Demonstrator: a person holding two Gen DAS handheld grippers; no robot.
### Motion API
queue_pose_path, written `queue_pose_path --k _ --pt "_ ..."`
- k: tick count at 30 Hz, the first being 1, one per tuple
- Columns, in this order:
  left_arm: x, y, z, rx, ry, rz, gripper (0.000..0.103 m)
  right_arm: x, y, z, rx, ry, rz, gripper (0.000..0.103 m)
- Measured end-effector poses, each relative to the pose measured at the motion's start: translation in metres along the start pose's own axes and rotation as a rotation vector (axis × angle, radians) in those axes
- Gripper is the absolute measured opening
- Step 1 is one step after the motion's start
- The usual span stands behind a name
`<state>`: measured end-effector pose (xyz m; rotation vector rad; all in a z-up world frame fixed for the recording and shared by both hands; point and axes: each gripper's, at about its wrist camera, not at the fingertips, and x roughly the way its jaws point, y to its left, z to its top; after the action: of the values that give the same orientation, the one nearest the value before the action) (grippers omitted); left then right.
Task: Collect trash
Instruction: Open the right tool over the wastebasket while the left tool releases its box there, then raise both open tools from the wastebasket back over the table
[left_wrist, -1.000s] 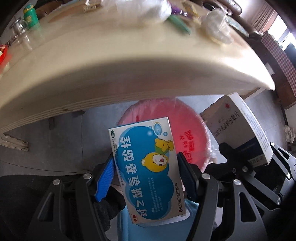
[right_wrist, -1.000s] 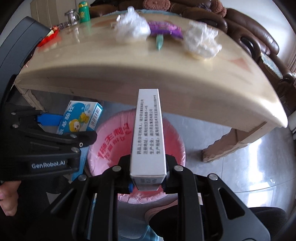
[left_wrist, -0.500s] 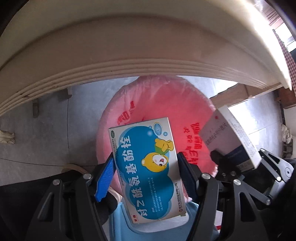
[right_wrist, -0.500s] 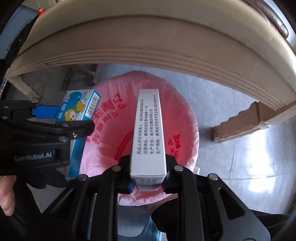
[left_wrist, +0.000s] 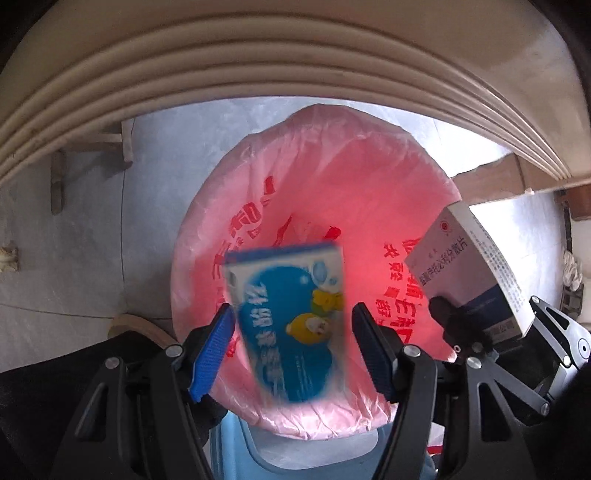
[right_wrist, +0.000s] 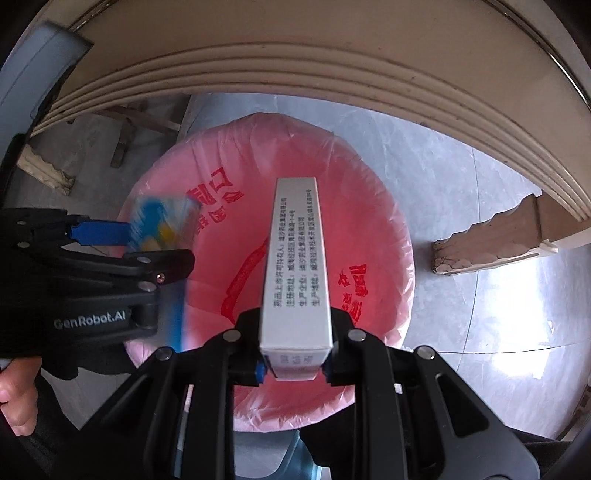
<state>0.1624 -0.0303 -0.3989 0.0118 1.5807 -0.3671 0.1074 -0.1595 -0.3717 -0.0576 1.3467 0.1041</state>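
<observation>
Over pink-lined bin (left_wrist: 369, 177), blurred blue box (left_wrist: 291, 325) seems loose.

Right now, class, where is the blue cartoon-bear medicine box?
In the left wrist view the blurred blue cartoon-bear medicine box sits between the spread fingers of the left gripper, seemingly touching neither, directly above the mouth of the pink plastic-lined round bin.

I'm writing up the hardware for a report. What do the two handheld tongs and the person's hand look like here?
Both tongs, left and right, are matte black linkage frames with silver rivets at the joints. The left pads are ridged, bright blue rubber; a sliver of blue shows at the right too. The left body carries white "GenRobot.AI" lettering. A bare hand grips it; no sleeve or cables visible.
</observation>
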Motion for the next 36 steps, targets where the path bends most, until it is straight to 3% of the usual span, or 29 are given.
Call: queue_pose_path --k 3,5,6,7,18,23,27,36 --pt "0.002 0.003 0.002 -0.009 0.006 -0.007 0.065 0.001 0.0 0.001 0.0 0.007 0.003 0.025" --pt "0.002 0.001 0.002 0.004 -0.002 -0.003 0.068 0.0 0.0 0.002 0.002 0.001 0.006 0.049" --pt "0.001 0.0 0.001 0.014 -0.01 0.007 0.074 -0.002 0.001 0.003 -0.001 -0.009 0.003 0.067" --pt "-0.001 -0.002 0.0 0.021 -0.025 0.014 0.076 -0.005 0.002 0.003 -0.005 -0.026 -0.003 0.069" --pt "-0.032 0.004 -0.002 -0.011 -0.184 0.095 0.084 -0.014 -0.007 0.004 0.04 -0.053 -0.007 0.069" --pt "-0.044 0.01 -0.009 -0.032 -0.213 0.125 0.086 -0.031 -0.002 0.002 0.026 -0.098 -0.015 0.07" --pt "-0.061 0.011 -0.019 -0.037 -0.236 0.132 0.086 -0.052 0.002 -0.003 0.027 -0.143 -0.016 0.07" --pt "-0.139 0.005 -0.053 -0.027 -0.398 0.206 0.087 -0.13 0.009 -0.017 0.026 -0.306 -0.035 0.072"
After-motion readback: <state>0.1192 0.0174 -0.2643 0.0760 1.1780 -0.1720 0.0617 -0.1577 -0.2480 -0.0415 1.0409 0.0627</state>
